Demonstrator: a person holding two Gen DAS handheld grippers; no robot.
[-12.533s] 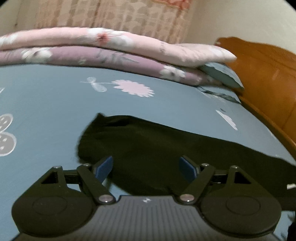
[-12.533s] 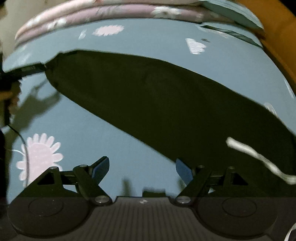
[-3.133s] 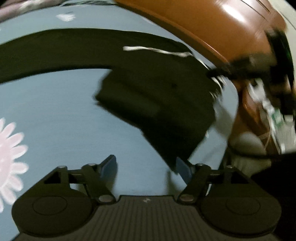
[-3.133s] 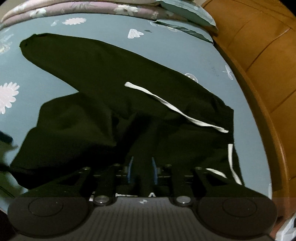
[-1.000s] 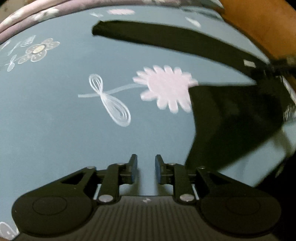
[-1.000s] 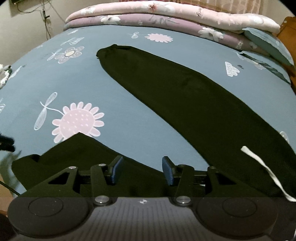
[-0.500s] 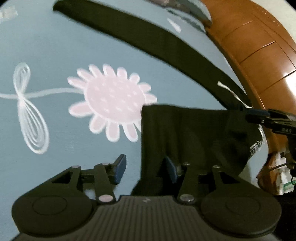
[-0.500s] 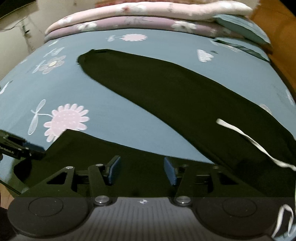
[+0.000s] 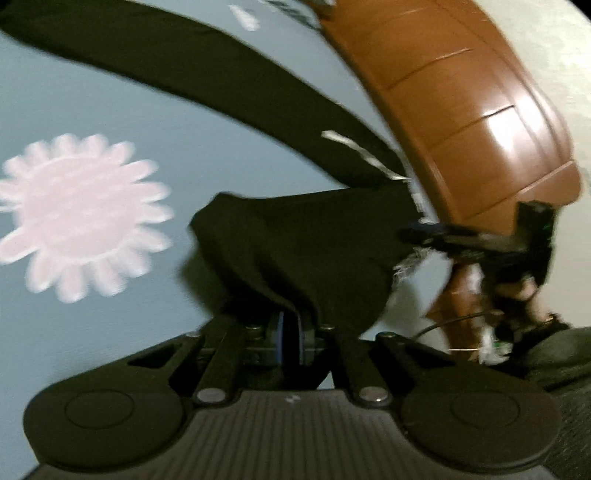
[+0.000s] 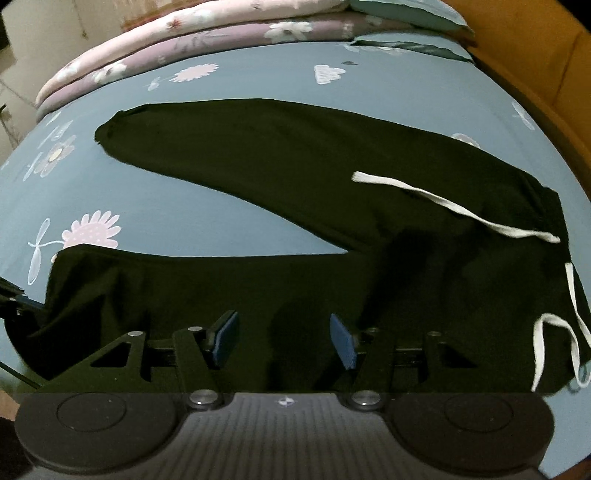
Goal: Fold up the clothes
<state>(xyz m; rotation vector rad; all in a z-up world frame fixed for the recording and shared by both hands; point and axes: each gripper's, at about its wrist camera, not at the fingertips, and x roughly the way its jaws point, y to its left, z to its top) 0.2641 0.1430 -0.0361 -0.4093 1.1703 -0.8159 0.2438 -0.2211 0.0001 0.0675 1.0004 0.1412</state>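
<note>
Black trousers (image 10: 295, 155) with a white drawstring (image 10: 454, 206) lie spread on the blue flowered bed sheet (image 10: 258, 66). The near leg is folded back toward the waist. In the left wrist view my left gripper (image 9: 290, 338) is shut on a lifted edge of that black cloth (image 9: 295, 240), which drapes over its fingers. My right gripper (image 10: 282, 341) hovers open over the folded near leg, its blue pads apart and not pressing on the cloth. The other gripper's tip (image 9: 424, 232) shows at the right edge of the trousers in the left wrist view.
A brown wooden bed board (image 9: 461, 110) curves along the right side of the bed. Folded pink and mauve quilts (image 10: 184, 40) and a teal pillow (image 10: 406, 14) lie at the far end. A large pink flower print (image 9: 81, 214) marks the sheet to the left.
My left gripper has closed on the edge of the folded leg and swung right toward the wooden board. My right gripper has drifted toward the waist end, its jaws a little wider.
</note>
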